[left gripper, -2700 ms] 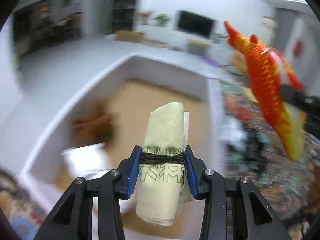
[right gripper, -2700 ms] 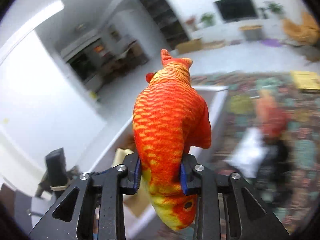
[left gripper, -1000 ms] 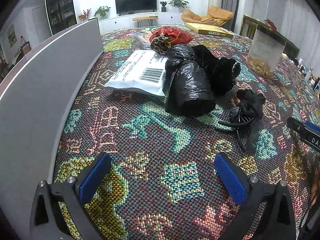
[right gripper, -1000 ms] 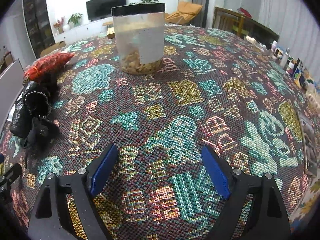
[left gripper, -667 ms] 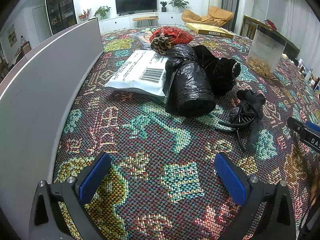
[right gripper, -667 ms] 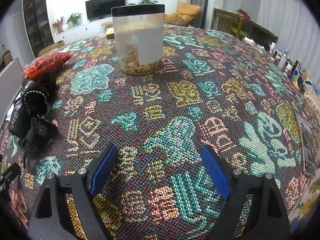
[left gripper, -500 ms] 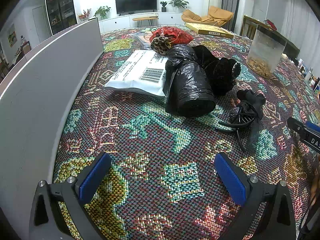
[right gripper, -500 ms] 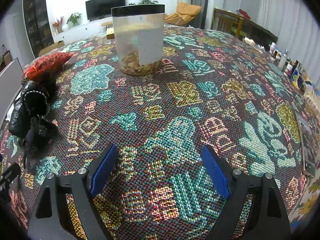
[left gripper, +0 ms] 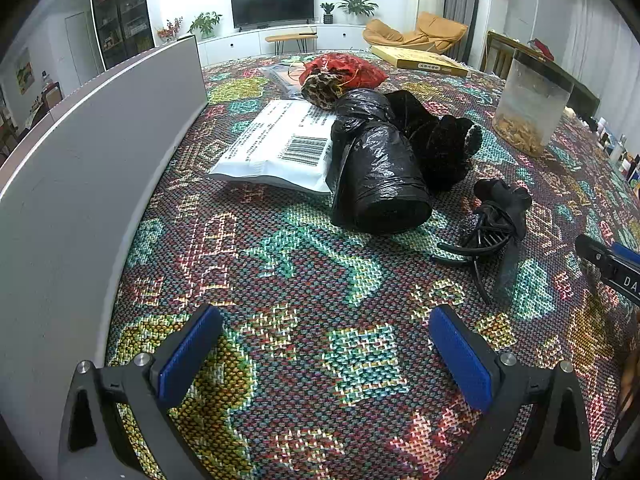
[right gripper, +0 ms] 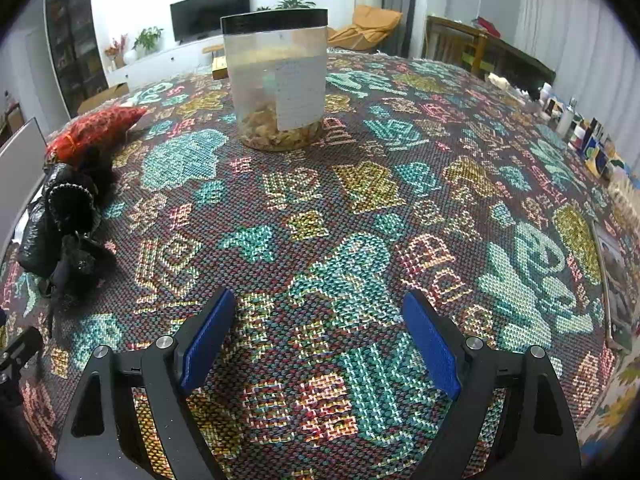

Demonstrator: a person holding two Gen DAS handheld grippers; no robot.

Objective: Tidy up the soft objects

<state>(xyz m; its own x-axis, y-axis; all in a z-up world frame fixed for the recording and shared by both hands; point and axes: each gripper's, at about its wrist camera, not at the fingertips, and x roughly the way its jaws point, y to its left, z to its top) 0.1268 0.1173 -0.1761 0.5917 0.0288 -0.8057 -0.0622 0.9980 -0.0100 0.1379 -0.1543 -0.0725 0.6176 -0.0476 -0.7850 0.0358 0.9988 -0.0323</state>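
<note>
Left wrist view: left gripper (left gripper: pixel 325 350) held above the patterned cloth (left gripper: pixel 304 288) on the bench; blue-padded fingers (left gripper: pixel 188 356) spread wide, nothing between them.
Right wrist view: right gripper (right gripper: pixel 320 340) likewise over bare cloth; fingers (right gripper: pixel 432 344) spread wide and empty.
Box wall: grey panel (left gripper: pixel 80 184) stands along the left edge of the bench, upright; its inside is not visible.
Soft objects: black plastic bag roll (left gripper: pixel 376 176) lies on its side mid-bench, touching a black fuzzy item (left gripper: pixel 448 144) on its right and overlapping the corner of a white mailer pouch (left gripper: pixel 276 148) on its left.
Behind these: red mesh bag (left gripper: pixel 344 72) with a leopard-print bundle (left gripper: pixel 320 90) against its near side.
Near right: black strap-and-cord tangle (left gripper: pixel 492 232), just beside the bag roll, not touching it.
Jar: clear container with black lid (right gripper: pixel 276 80), upright, well apart from the soft pile, partly filled with tan pieces.
Far edge: flat yellow box (left gripper: pixel 420 60).
</note>
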